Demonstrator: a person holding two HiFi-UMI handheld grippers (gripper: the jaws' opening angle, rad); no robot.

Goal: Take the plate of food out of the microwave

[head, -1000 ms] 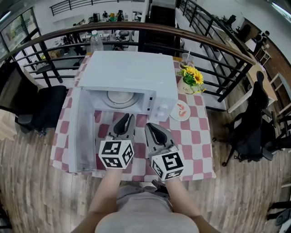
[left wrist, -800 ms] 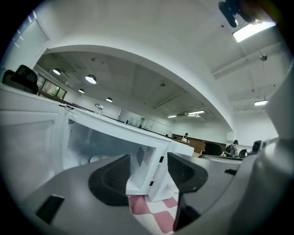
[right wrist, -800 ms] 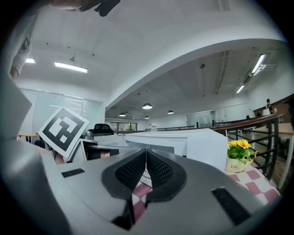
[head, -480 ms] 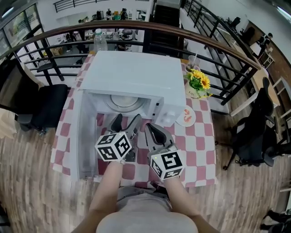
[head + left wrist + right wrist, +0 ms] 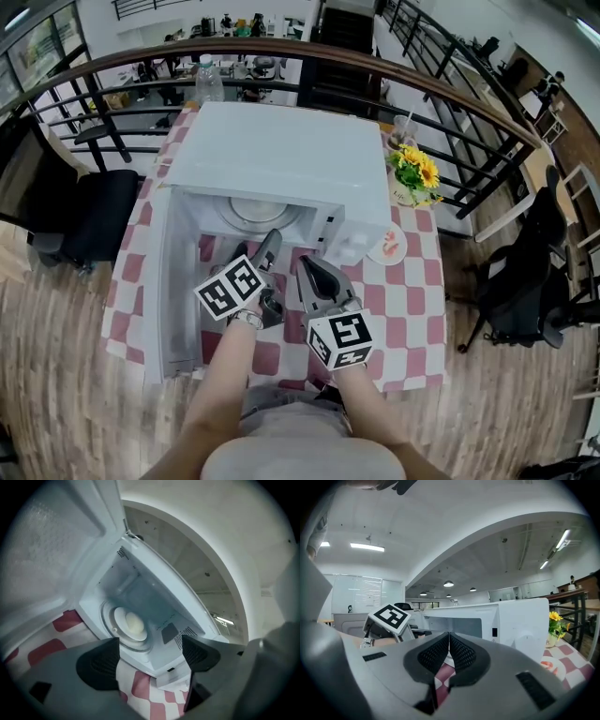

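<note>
The white microwave (image 5: 281, 150) stands on the checked table with its door (image 5: 173, 272) swung open to the left. Inside, on the turntable, lies a white plate of pale food (image 5: 258, 211), which the left gripper view shows straight ahead as the plate (image 5: 132, 625). My left gripper (image 5: 255, 251) is rolled to one side just in front of the opening. In its own view, the left gripper (image 5: 151, 644) has its jaws opening with nothing between them. My right gripper (image 5: 314, 272) hangs beside it, slightly nearer me. Up close, the right gripper (image 5: 449, 639) is shut and empty.
A small plate with pink food (image 5: 388, 242) lies to the right of the microwave, and a vase of yellow flowers (image 5: 412, 178) behind it. A water bottle (image 5: 208, 84) stands at the table's far edge by the railing. A black chair (image 5: 84, 216) is on the left.
The left gripper's jaws have gone from shut to wide apart, and it has rolled over and edged toward the microwave opening. The right gripper has hardly moved.
</note>
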